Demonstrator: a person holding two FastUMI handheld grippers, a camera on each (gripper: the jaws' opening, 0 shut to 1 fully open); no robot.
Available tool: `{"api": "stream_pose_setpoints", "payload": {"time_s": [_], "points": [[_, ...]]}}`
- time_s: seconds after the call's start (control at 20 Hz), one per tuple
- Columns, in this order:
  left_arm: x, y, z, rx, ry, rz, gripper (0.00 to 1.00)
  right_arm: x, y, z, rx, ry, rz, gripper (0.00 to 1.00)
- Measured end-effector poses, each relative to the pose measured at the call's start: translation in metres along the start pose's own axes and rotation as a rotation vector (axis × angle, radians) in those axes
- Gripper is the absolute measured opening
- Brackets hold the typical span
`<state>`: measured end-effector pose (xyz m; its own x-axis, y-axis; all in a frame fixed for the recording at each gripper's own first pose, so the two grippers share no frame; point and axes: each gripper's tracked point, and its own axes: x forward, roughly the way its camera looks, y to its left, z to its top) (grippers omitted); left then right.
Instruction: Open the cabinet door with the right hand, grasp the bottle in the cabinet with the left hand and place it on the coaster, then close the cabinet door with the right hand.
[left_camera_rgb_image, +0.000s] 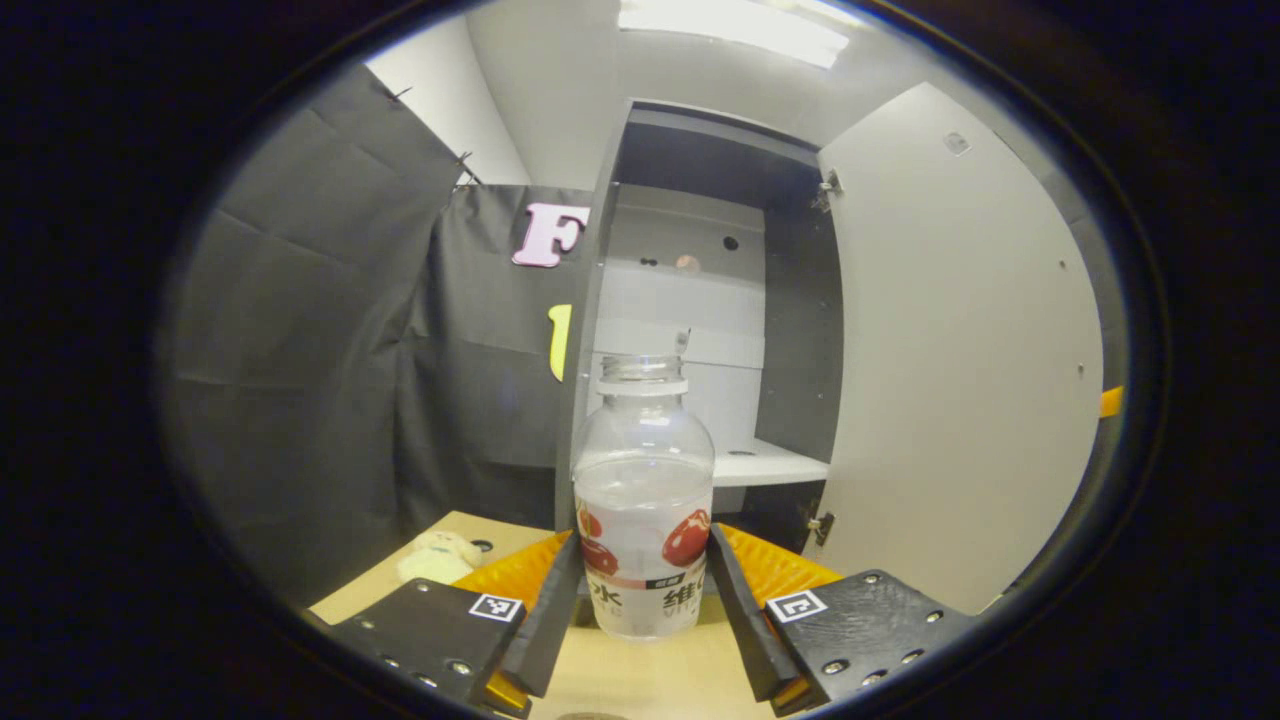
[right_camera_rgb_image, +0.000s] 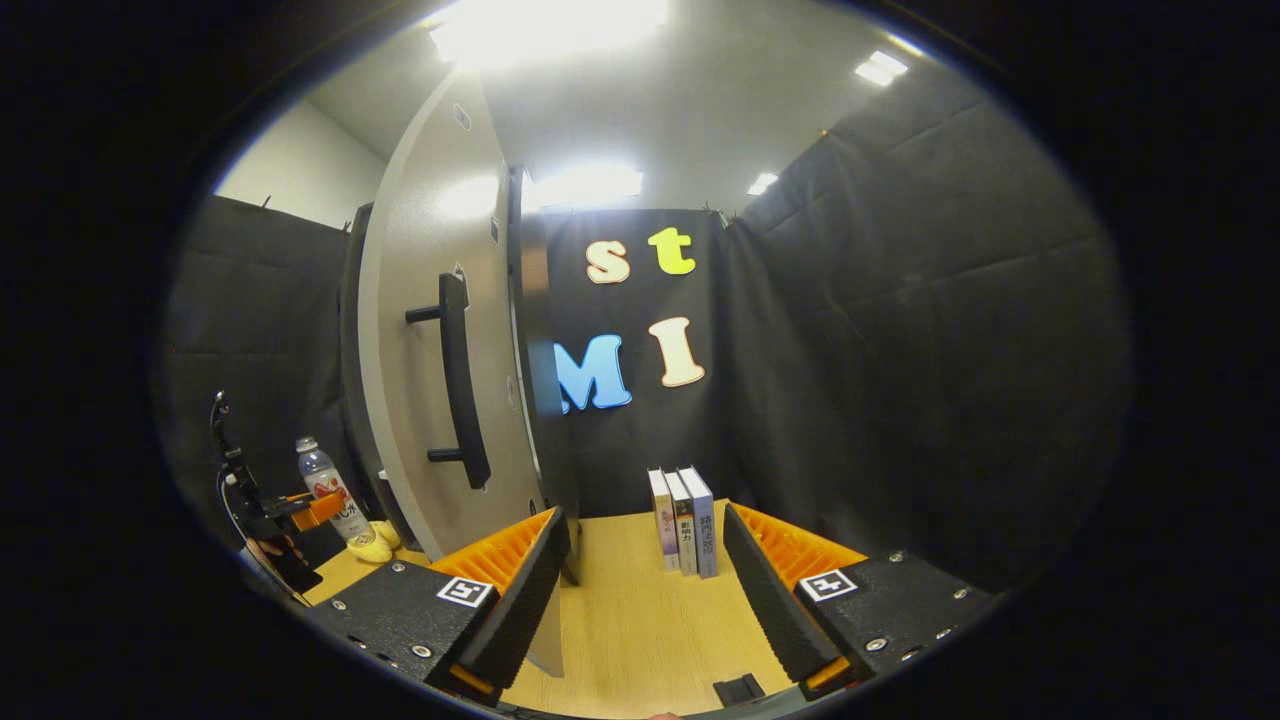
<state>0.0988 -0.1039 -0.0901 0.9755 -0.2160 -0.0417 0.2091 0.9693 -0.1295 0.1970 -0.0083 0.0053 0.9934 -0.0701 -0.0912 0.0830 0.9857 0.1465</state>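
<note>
A clear bottle (left_camera_rgb_image: 645, 470) with a white neck ring and a red fruit label stands upright between my left gripper's (left_camera_rgb_image: 643, 540) fingers, which press on both its sides. It is just in front of the open cabinet (left_camera_rgb_image: 700, 300), over the wooden table (left_camera_rgb_image: 640, 680). The grey cabinet door (left_camera_rgb_image: 960, 350) is swung wide to the right. In the right gripper view the same bottle (right_camera_rgb_image: 325, 490) and the left gripper (right_camera_rgb_image: 300, 510) sit far left, past the door (right_camera_rgb_image: 420, 330). My right gripper (right_camera_rgb_image: 645, 520) is open and holds nothing, its left finger near the door's edge, below the black bar handle (right_camera_rgb_image: 455, 385).
A white shelf (left_camera_rgb_image: 765, 462) sits inside the cabinet. A pale soft toy (left_camera_rgb_image: 440, 555) lies on the table left of the bottle. Three books (right_camera_rgb_image: 683, 520) stand upright at the table's back. A small dark flat piece (right_camera_rgb_image: 738, 688) lies near the table's front edge.
</note>
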Motion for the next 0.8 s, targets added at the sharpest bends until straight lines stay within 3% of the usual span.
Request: {"api": "stream_pose_setpoints", "payload": {"time_s": [0.1,0.2,0.3,0.35,0.5,0.55,0.8], "points": [[-0.017,0.008,-0.016,-0.006,0.009,0.018,0.74,0.001,-0.001,0.001,0.011,-0.009,-0.007,0.95],[-0.032,0.012,-0.037,-0.030,0.024,0.035,0.70,0.003,-0.004,0.002,0.008,-0.014,-0.023,0.95],[-0.047,0.014,-0.057,-0.050,0.038,0.047,0.77,0.005,-0.005,0.002,0.010,-0.011,-0.028,0.95],[-0.053,0.014,-0.069,-0.055,0.053,0.049,0.70,0.007,-0.005,0.001,0.014,-0.005,-0.025,0.95],[-0.071,0.017,-0.098,-0.046,0.085,0.074,0.70,0.012,-0.004,-0.002,0.015,0.003,-0.017,0.95],[-0.074,0.020,-0.106,-0.043,0.093,0.085,0.74,0.013,-0.005,-0.003,0.011,0.005,-0.016,0.95],[-0.081,0.025,-0.177,-0.027,0.200,0.116,0.70,0.021,-0.004,-0.006,0.003,0.018,-0.006,0.95]]}}
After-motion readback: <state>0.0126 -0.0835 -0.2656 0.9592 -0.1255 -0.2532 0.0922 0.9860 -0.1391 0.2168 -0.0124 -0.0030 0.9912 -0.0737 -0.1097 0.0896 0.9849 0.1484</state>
